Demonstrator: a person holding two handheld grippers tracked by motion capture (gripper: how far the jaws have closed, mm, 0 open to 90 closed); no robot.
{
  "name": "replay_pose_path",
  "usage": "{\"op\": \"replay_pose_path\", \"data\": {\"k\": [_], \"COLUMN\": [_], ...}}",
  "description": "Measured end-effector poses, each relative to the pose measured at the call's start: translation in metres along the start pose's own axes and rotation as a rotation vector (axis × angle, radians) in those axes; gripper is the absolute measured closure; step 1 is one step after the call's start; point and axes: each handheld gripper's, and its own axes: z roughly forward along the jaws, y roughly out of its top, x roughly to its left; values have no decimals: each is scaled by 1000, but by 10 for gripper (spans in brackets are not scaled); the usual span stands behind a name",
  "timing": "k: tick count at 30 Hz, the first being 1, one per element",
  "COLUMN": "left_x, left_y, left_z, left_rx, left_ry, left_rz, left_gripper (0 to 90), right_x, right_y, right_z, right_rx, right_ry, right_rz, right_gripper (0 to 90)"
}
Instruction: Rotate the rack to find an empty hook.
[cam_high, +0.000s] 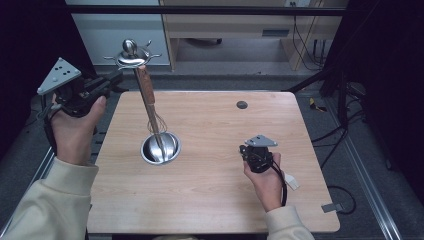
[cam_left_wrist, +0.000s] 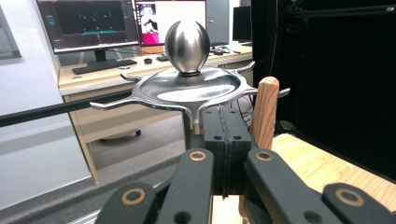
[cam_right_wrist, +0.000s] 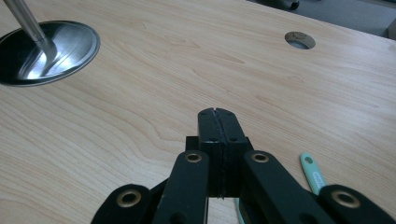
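A steel utensil stand rises from its round base (cam_high: 172, 150) (cam_right_wrist: 70, 44) on the wooden table, topped by a hooked rim with a ball knob (cam_high: 130, 47) (cam_left_wrist: 187, 39). A wood-handled whisk (cam_high: 145, 85) (cam_left_wrist: 264, 112) hangs along its pole, wires down. My left gripper (cam_high: 116, 77) (cam_left_wrist: 224, 116) is held high at the stand's top, jaws shut together just under the rim, left of the wooden handle. I see nothing between them. My right gripper (cam_high: 248, 150) (cam_right_wrist: 215, 113) rests low over the table's right side, shut and empty.
A small round hole (cam_high: 242, 104) (cam_right_wrist: 299, 40) lies in the table (cam_high: 210, 200) toward the back. A mint-green tag (cam_right_wrist: 312, 170) lies by the right gripper. Desks with monitors (cam_left_wrist: 93, 21) stand beyond the table, and dark frames flank it.
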Motion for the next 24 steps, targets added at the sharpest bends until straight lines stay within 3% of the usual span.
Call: {"op": "replay_pose_path", "data": {"k": [24], "left_x": [11], "left_y": [-2], "left_z": [-1], "left_rx": [-14], "left_ry": [19], "left_rz": [-22], "left_gripper": [900], "right_x": [-2], "right_y": [-1], "right_z": [-1], "right_rx": [2], "right_ry": [-2], "right_rz": [2], "right_gripper": [900]}}
